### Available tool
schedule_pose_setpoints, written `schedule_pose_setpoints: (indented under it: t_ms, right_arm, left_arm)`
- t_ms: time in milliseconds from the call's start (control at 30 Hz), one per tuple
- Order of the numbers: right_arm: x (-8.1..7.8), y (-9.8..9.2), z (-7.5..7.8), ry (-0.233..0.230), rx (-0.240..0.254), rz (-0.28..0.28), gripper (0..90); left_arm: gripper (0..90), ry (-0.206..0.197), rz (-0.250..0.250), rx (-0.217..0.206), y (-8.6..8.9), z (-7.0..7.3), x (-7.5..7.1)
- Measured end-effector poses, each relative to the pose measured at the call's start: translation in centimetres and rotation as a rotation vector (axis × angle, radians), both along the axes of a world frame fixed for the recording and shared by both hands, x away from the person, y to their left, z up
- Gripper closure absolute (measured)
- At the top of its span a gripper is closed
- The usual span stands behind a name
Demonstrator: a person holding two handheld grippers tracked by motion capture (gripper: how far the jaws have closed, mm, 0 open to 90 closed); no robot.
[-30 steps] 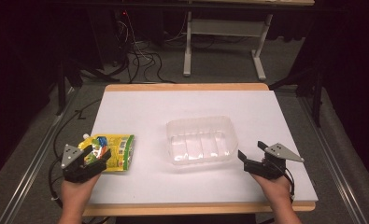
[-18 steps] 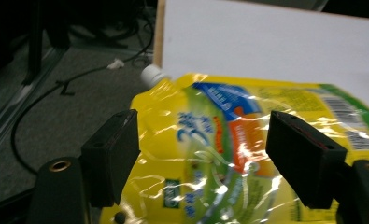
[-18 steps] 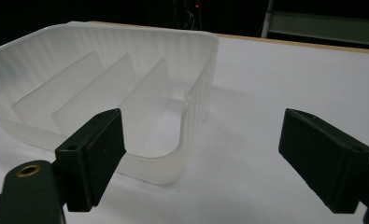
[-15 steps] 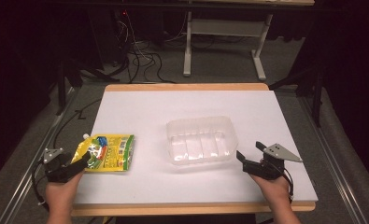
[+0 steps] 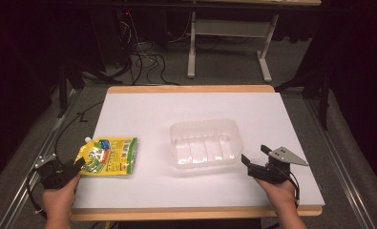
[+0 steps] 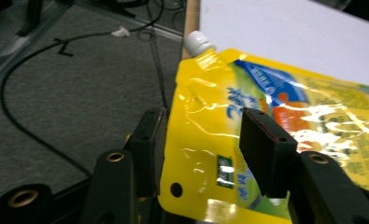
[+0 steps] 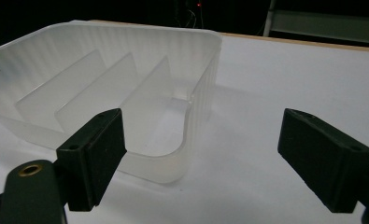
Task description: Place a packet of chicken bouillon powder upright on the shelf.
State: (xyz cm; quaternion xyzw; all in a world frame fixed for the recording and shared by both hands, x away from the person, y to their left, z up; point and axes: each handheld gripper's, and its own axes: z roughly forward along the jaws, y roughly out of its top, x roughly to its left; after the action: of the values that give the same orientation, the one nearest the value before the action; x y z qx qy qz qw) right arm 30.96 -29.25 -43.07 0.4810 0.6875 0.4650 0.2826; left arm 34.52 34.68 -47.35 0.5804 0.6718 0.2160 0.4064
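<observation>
White tabletop [image 5: 143,107] w/ wood edging, dark room behind, cables on the floor beyond. A yellow spouted pouch [image 5: 109,156] lies flat near the table's left edge; a clear ribbed tray [image 5: 204,143] sits mid-table, well apart from it.

What's changed: a sec ago the left gripper [image 5: 76,167] was over the pouch's near end; it has since swung out to the left and dropped lower, so it now comes at the pouch from the side, off the table edge. Its jaws have just been closing. In the left gripper view the pouch's [image 6: 247,121] bottom-left corner sits between them: one pad under the edge, the other over the printed face. There's a gap above the film, so I read it as not yet clamped; the jaws are around the pouch w/o pinching it.

The right gripper [image 5: 254,156] hasn't moved: parked just beside the tray's right front corner, jaws spread wide, nothing in them. In the right gripper view the tray's [image 7: 126,70] corner sits nearer the left pad, not touching.

Meaning, as I judge it: pickup of the pouch is at the grasp step, approach done, squeeze unfinished. The tray looks like the likely destination, w/ the right hand maybe there to steady it. Risk: slick film slipping from a corner-only pinch.
</observation>
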Motion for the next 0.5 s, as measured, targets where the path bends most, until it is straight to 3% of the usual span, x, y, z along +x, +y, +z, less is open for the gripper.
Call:
schedule_pose_setpoints:
  t_ms: [33,67,100,133,167,267,300,400,433,467,500]
  right_arm:
    - [0.0,0.0,0.0,0.0,0.0,0.0,15.5]
    - [0.0,0.0,0.0,0.001,-0.002,-0.001,15.6]
    - [0.0,0.0,0.0,0.001,-0.002,-0.001,15.6]
    - [0.0,0.1,0.0,0.003,-0.002,-0.002,15.6]
    - [0.0,0.0,0.0,0.001,-0.004,0.002,15.7]
    - [0.0,0.0,-0.1,0.005,-0.002,0.001,15.7]
    - [0.0,0.1,-0.1,0.006,-0.002,0.0,15.7]
    - [0.0,0.1,-0.1,0.009,-0.002,-0.001,15.8]
    - [0.1,0.1,-0.1,0.01,-0.001,0.001,15.8]
    - [0.1,0.1,-0.1,0.01,-0.001,0.001,15.8]
    - [0.1,0.2,-0.2,0.012,-0.003,0.003,15.9]
  left_arm:
    - [50.9,0.008,0.017,0.001,0.1,-0.1,0.0]
    - [41.8,0.039,0.029,-0.008,0.3,-0.4,0.2]
    - [40.8,0.039,0.029,-0.008,0.3,-0.4,0.2]
    - [41.3,0.076,-0.005,-0.026,0.2,-0.8,0.4]
    - [43.6,0.079,-0.012,-0.037,0.1,-0.9,0.5]
    - [54.9,0.063,-0.011,-0.026,-0.1,-0.7,0.4]
    - [60.8,0.039,-0.009,0.003,-0.2,-0.4,0.2]
    - [79.8,0.019,-0.019,0.018,-0.2,-0.1,-0.1]
    - [87.0,-0.006,-0.033,0.034,-0.4,0.2,-0.3]
    - [89.3,-0.006,-0.033,0.034,-0.4,0.2,-0.3]
    - [90.0,-0.036,-0.052,0.064,-0.8,0.7,-0.5]
